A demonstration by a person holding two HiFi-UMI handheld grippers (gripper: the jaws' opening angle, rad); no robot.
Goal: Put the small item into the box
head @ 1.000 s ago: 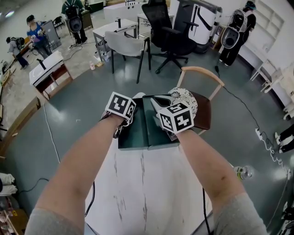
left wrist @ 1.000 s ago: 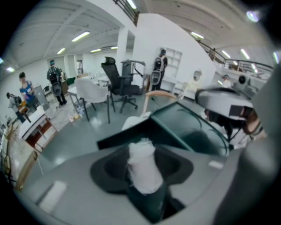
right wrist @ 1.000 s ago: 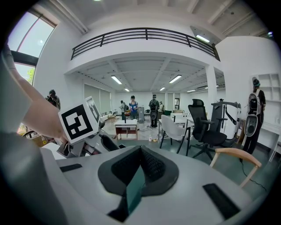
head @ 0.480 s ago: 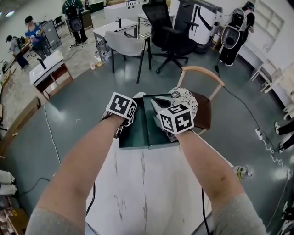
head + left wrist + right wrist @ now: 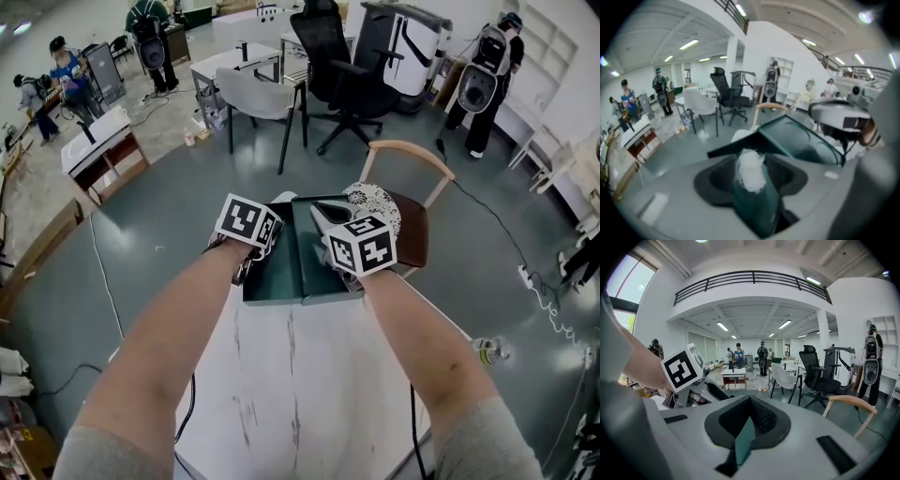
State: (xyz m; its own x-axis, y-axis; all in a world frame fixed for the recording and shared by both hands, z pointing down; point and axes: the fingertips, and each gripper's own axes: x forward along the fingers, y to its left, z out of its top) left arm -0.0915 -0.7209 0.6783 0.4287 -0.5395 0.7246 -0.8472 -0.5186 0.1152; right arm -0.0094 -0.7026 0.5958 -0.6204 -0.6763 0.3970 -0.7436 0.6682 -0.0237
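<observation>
Risk: white fluffy small item (image 5: 751, 169) sticks between the opening jaws of left hand-held gripper (image 5: 750, 187), missing dark green rectangular box (image 5: 281, 272); right hand-held gripper (image 5: 747, 427) clamps box edge.

Dark green box (image 5: 281, 267) sits open at the white table's (image 5: 291, 394) far end, its two halves spread side by side. The small item (image 5: 751, 171), a white fluffy tuft, perches atop a dark green edge there.
</observation>
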